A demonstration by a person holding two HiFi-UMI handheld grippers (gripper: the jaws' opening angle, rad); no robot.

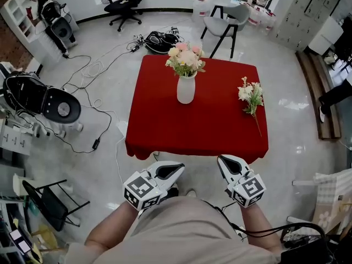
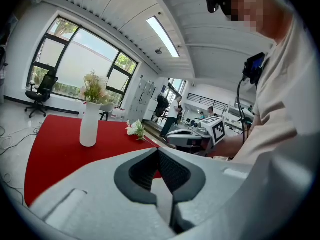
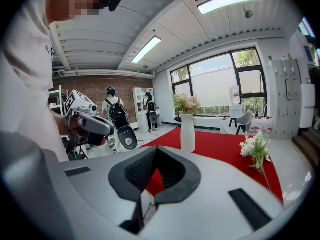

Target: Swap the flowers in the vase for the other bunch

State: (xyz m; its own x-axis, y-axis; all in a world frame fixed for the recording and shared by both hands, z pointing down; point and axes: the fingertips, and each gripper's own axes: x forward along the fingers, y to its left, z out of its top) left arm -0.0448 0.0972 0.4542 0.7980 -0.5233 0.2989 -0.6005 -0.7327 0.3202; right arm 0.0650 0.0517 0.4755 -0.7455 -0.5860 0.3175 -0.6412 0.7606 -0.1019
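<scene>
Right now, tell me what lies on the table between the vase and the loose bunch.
Nothing. In the head view, only bare red tablecloth runs between the white vase and the loose bunch lying on the cloth.

This looks like a robotics lab or open office workroom, with a glossy pale floor (image 1: 300, 166) strewn with cables (image 1: 91, 67), a black office chair (image 1: 124, 5), grey lockers (image 1: 301, 11), wheeled machines (image 1: 44, 100), tall windows (image 3: 220, 84) and ceiling strip lights (image 3: 229, 0).

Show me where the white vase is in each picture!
Head view: white vase upper middle, on the red table.
Left gripper view: vase left of centre, above the jaws.
Right gripper view: vase just right of centre.
Shared landmark: loose white bunch, lying right of the vase in all three.
</scene>
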